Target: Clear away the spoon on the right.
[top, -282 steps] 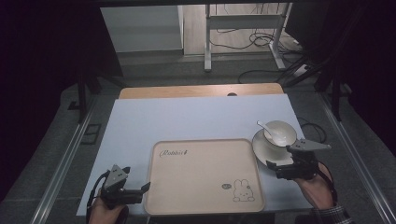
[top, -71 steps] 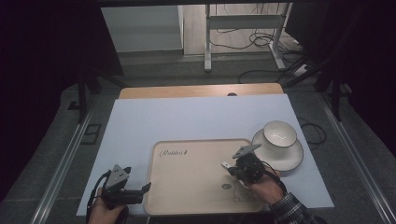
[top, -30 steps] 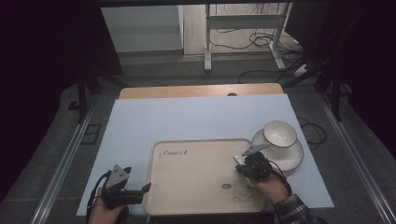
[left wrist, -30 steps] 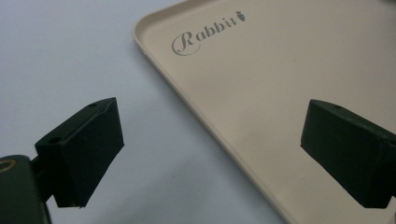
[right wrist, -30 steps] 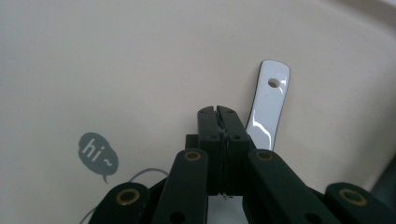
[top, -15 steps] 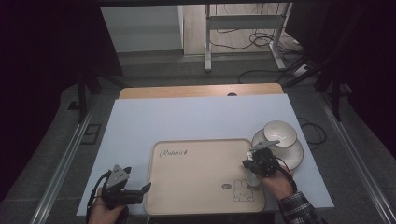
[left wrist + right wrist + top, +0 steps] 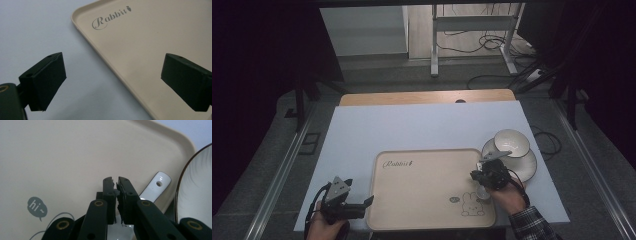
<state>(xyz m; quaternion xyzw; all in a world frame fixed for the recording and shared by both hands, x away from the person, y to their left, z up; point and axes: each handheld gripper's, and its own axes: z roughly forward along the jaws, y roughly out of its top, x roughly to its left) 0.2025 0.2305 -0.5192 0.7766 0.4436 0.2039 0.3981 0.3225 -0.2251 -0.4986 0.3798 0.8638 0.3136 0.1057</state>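
Note:
A beige tray (image 7: pixel 422 200) printed with "Rabbit" and a bunny lies at the table's front. My right gripper (image 7: pixel 478 176) hovers over the tray's right edge, beside the plate. In the right gripper view its jaws (image 7: pixel 116 181) are pressed nearly together over a white spoon (image 7: pixel 156 185), whose handle runs out toward the tray rim; the spoon's bowl (image 7: pixel 482 193) peeks out under the hand. My left gripper (image 7: pixel 362 204) stands open at the tray's front left corner, one finger over the table and one over the tray (image 7: pixel 140 45), with nothing between them (image 7: pixel 112 72).
A white bowl (image 7: pixel 511 142) sits on a dark-rimmed plate (image 7: pixel 524 167) just right of the tray; the plate's edge (image 7: pixel 197 185) is close to my right jaws. The white table top (image 7: pixel 422 125) stretches bare behind the tray.
The right gripper has moved from the tray's right-middle toward its right edge, next to the plate. The spoon, in the bowl at first, is now at the tray. The left gripper stayed put.

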